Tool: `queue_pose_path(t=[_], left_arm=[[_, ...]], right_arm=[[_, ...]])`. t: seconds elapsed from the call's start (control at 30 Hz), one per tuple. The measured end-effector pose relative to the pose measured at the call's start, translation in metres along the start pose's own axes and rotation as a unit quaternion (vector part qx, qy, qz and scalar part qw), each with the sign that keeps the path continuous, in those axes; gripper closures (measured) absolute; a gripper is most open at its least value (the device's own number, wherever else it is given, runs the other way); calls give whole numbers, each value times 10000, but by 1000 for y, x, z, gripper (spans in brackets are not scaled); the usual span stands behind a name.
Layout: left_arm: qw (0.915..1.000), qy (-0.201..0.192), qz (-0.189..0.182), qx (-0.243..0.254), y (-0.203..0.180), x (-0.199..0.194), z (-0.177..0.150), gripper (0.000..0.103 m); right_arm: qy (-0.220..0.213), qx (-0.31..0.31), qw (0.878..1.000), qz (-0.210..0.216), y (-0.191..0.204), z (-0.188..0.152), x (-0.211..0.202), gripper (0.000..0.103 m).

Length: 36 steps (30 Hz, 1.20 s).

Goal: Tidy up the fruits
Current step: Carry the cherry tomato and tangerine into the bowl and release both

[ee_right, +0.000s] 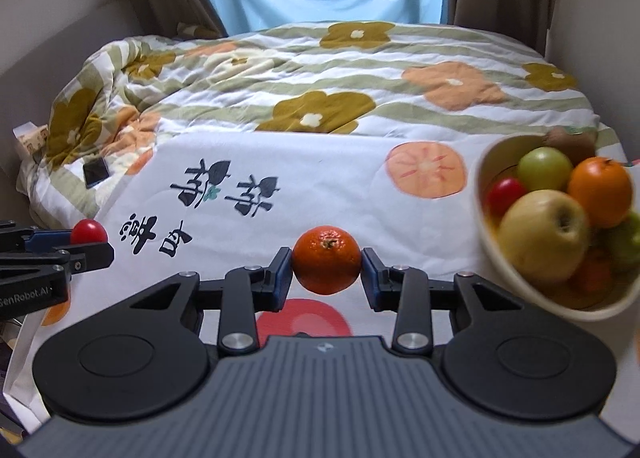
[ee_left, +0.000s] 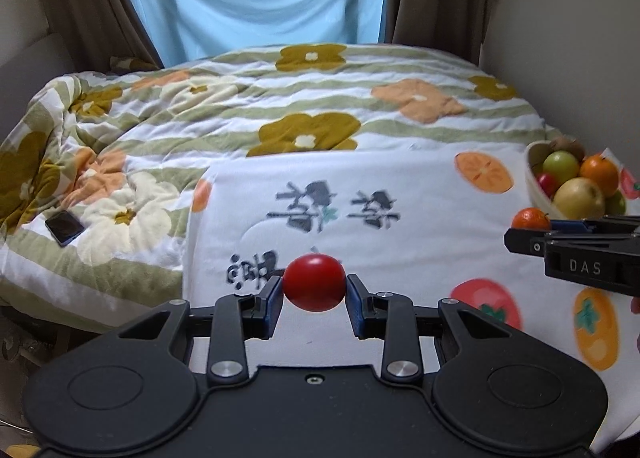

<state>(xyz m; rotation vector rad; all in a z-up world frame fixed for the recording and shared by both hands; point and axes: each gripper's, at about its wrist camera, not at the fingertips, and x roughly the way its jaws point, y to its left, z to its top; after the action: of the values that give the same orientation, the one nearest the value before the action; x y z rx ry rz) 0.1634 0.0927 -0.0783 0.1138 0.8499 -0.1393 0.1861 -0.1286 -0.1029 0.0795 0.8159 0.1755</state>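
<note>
- Both hands look to be carrying fruit toward the bowl (ee_right: 494, 258), so the thing to do well, I'd judge, is to travel level and unhurried, keeping each squeeze steady until the fruit is right over the heap.
- The left gripper (ee_left: 314, 292) has its jaws clamped on a small red tomato (ee_left: 314, 282); the fruit sits squarely between the blue pads, held clear above the printed cloth (ee_left: 420, 226).
- The right gripper (ee_right: 326, 270) has its jaws clamped on a mandarin (ee_right: 327, 265), centred between the pads, stem end facing up.
- From the right jaws the bowl lies just beside, off to the right and a little ahead; from the left jaws it is well apart, far to the right.
- The bowl is already piled with apples and an orange, so I'd set each piece into a gap rather than on a crown, or it may roll off.
- I'd bring the mandarin in first, being nearer, and keep the two grippers from crossing.
</note>
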Motion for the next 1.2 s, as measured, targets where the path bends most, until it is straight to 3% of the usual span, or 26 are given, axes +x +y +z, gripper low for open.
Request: queue_pose_path(t=[0.3, 0.6, 0.93, 1.2], left_arm=[[9994, -233, -246, 107, -66, -25, 21, 66], [9973, -318, -592, 299, -146, -23, 42, 66], [9954, -337, -744, 501, -217, 15, 75, 66], [9967, -171, -576, 552, -250, 63, 94, 66]], right_arm=[[-177, 96, 9997, -154, -58, 8, -44, 52], [-291, 285, 9983, -414, -139, 13, -75, 52], [-335, 390, 9968, -609, -220, 22, -75, 52], [-205, 406, 9977, -502, -257, 25, -54, 52]])
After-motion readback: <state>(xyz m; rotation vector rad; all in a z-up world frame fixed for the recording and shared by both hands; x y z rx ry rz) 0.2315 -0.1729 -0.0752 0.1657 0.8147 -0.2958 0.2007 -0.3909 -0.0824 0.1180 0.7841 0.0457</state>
